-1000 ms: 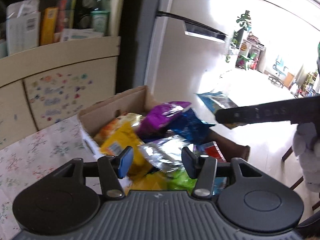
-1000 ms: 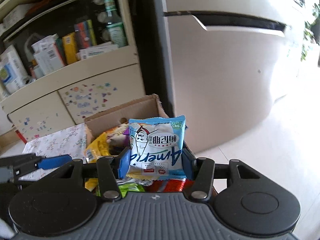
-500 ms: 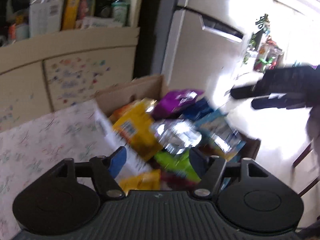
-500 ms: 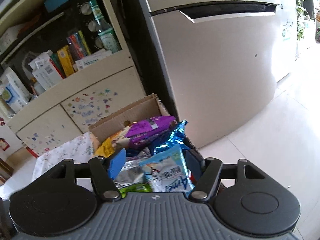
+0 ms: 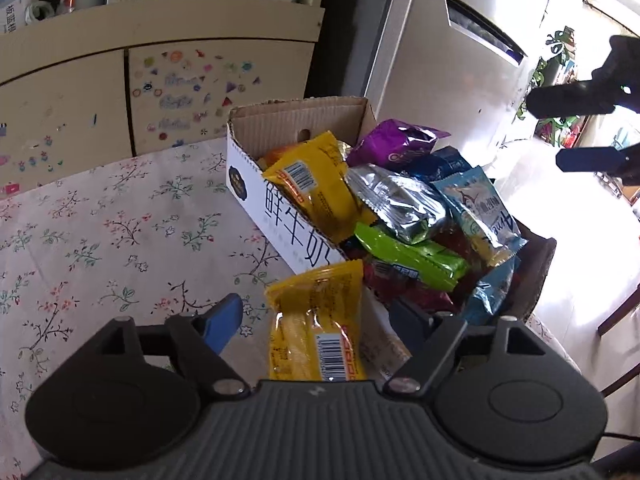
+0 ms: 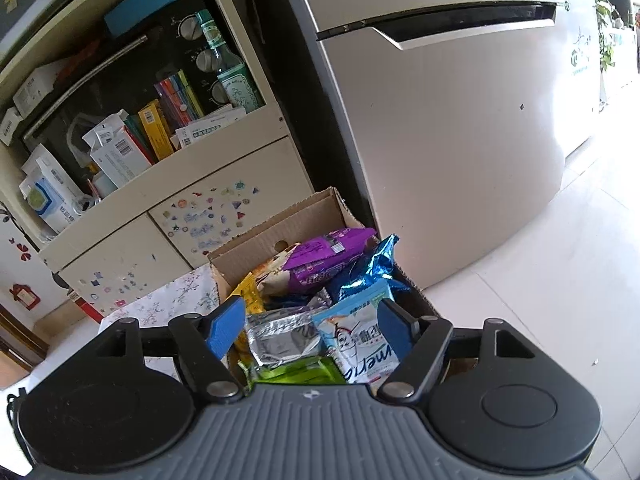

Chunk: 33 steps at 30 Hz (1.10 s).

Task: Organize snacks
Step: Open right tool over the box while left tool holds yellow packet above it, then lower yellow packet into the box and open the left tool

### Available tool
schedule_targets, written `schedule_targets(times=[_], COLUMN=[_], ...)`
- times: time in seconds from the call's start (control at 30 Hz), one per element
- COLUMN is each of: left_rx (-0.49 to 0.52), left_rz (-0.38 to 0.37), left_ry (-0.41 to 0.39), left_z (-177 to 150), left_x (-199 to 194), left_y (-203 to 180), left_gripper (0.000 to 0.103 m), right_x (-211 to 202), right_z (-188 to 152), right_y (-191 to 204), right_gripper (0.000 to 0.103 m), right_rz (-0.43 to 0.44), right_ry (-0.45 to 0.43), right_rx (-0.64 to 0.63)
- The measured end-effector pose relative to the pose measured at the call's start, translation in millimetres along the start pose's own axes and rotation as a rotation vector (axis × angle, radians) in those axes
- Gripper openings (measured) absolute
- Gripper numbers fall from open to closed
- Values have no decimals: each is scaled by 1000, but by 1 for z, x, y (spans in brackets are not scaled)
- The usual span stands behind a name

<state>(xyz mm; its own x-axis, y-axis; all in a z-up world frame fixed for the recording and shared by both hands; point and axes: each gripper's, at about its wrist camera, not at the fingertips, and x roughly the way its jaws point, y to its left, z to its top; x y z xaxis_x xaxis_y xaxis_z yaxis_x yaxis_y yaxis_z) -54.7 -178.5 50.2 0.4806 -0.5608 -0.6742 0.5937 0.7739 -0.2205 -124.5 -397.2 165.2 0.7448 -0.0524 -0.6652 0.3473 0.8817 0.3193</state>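
Both claws opening: left claw (image 5: 316, 316) straddles yellow packet (image 5: 316, 332) unpinched, right claw (image 6: 312, 326) empty; regrip packet mid-body, lift into box (image 5: 300, 120).

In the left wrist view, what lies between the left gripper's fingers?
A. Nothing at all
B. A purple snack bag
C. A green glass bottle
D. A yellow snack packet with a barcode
D: a yellow snack packet with a barcode lies between the fingers of the left gripper, whose jaws are opening and clear of it on both sides, just in front of the cardboard box.
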Motion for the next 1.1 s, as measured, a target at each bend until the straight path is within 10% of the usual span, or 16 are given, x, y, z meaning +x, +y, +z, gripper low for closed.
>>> schedule_targets(times=[0.13,0.63,1.1], left_rx=[-94,-180,-198], left_rz=[-60,-354,-396], left_ry=[21,35,30], left_z=[-5,-19,-19], left_x=[9,25,39], left_y=[15,52,66], left_gripper=[95,92,83], right_x=[-3,47,67], right_z=[-3,-32,-45], right_y=[2,9,30], right_gripper=[83,91,75], right_rz=[10,-22,-34], right_ry=[7,255,290], right_rx=[1,-83,-164])
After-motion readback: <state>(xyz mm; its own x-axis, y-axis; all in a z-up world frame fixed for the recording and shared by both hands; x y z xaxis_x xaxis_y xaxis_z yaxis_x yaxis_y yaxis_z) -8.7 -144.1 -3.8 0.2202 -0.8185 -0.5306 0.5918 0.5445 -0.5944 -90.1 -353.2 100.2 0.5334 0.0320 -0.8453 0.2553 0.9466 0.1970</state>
